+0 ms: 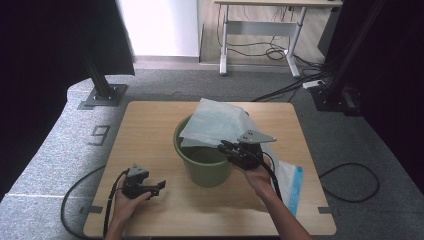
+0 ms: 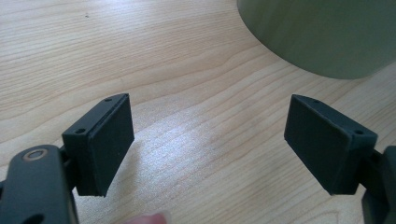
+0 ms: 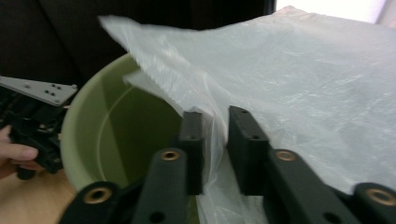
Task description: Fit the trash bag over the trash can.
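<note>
Plastic bag pinched in my right claw over bucket rim | left claw wide open, empty, beside bucket

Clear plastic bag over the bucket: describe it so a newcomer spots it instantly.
On the wooden table stands a green bucket near the middle. The bag is the translucent whitish sheet draped over its far rim, pinched by the right gripper. Unlike the flat blue-edged pack lying to the right, it is crinkled and lifted.

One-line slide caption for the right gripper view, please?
Right gripper pinches a translucent plastic bag over the green bucket's open mouth.
</note>
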`<action>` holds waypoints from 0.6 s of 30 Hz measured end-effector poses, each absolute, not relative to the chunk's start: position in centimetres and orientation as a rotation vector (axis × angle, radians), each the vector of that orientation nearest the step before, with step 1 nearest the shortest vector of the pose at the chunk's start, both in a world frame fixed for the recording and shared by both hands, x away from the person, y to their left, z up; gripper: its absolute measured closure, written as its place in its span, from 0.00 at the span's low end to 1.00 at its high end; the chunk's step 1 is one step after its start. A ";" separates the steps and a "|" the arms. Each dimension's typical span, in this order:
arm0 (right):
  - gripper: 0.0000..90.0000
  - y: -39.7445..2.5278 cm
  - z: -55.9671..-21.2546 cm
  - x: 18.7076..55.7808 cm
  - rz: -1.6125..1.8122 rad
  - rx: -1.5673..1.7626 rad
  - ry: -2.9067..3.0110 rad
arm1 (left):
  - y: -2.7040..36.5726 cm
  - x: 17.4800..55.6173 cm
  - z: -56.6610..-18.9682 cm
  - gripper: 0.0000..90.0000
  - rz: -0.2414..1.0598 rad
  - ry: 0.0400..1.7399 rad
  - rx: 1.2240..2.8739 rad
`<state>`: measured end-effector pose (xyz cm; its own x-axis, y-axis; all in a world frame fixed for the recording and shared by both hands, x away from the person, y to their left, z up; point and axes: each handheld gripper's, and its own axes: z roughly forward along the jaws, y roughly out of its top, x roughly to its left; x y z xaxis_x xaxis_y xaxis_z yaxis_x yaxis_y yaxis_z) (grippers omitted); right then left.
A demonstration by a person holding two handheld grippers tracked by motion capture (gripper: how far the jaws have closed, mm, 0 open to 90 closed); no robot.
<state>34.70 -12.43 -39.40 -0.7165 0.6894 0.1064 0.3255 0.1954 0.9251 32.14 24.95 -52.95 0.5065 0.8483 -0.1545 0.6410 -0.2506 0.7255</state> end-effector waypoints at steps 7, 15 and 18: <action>0.66 -13.4 -38.9 33.7 1.621 0.941 2.111 | 25.0 32.1 -52.9 0.17 0.348 1.219 1.985; 0.53 -15.6 -37.8 31.9 1.623 0.945 2.032 | 25.0 32.1 -52.9 0.17 0.351 1.219 1.986; 0.47 -16.8 -38.1 31.0 1.586 0.960 1.994 | 24.9 32.1 -52.9 0.17 0.350 1.219 1.987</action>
